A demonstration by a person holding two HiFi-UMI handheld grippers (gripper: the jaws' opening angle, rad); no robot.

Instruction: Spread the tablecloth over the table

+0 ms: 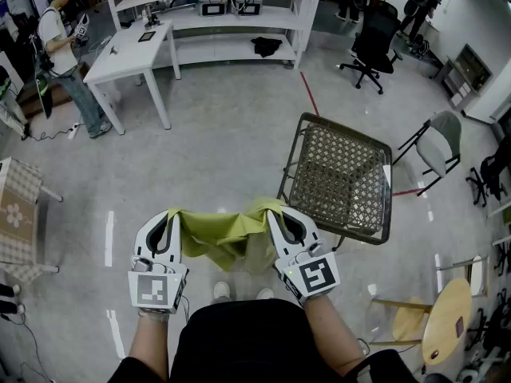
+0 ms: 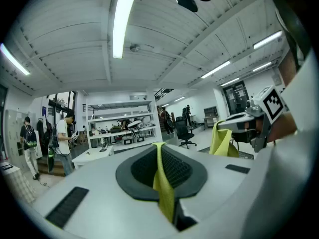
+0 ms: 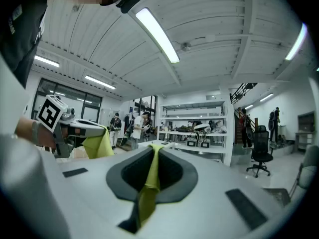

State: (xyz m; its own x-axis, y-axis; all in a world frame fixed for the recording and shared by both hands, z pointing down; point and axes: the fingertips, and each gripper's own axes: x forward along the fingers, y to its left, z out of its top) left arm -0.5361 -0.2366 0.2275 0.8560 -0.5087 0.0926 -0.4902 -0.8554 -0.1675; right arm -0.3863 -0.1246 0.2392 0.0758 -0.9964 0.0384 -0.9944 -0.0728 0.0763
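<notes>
Tablecloth clamped in left tool, right tool

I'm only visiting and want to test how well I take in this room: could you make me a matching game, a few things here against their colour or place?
Things:
1. tablecloth
2. woven table
3. desk
4. office chair

Descriptions:
a. black, far back on the right
b. white, far back on the left, near a standing person
c. yellow-green, clamped in the jaws of the left gripper and the right gripper
d. brown top, uncovered, ahead on the right

Pairs: 1-c, 2-d, 3-b, 4-a.
</notes>
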